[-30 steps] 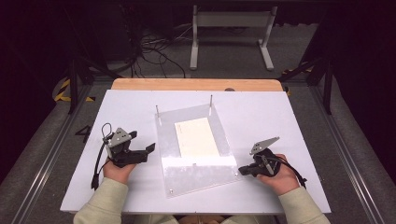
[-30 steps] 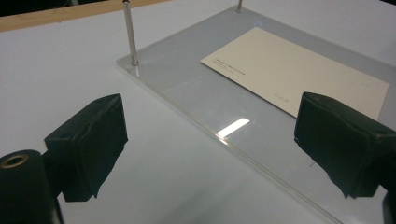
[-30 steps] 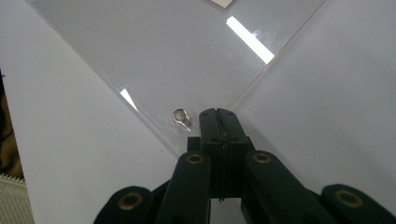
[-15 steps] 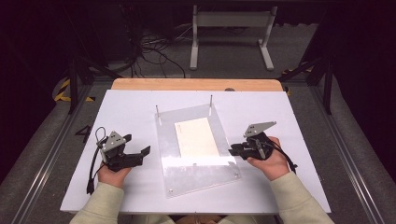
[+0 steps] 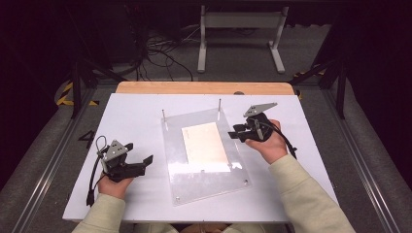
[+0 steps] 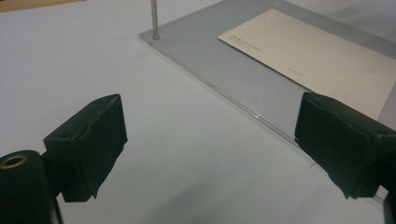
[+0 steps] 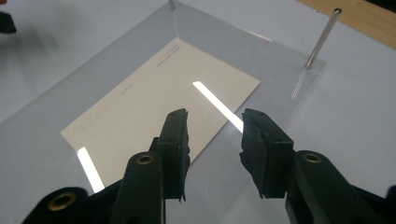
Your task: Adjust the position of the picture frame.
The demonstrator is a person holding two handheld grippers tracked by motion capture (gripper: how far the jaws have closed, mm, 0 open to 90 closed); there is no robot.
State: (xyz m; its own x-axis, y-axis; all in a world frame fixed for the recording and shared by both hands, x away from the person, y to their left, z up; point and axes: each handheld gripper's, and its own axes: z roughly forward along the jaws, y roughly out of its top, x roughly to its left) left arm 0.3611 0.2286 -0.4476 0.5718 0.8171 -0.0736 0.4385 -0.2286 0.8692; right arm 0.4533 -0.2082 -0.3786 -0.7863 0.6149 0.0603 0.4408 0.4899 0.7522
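Clear acrylic, one flat plate [image 5: 204, 160] with two thin metal pins [image 5: 219, 105], covers one cream card [image 5: 204, 142]. We hold the left gripper [image 6: 210, 140] wide open and the right gripper [image 7: 212, 140] partly open, both empty.

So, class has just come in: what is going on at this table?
A person holds a gripper in each hand over a white table. A clear acrylic plate with two upright metal pins lies in the middle, a cream card flat on it. The right gripper, jaws partly open, hovers above the card's edge. The left gripper, jaws wide open, sits beside the plate's edge, holding nothing.
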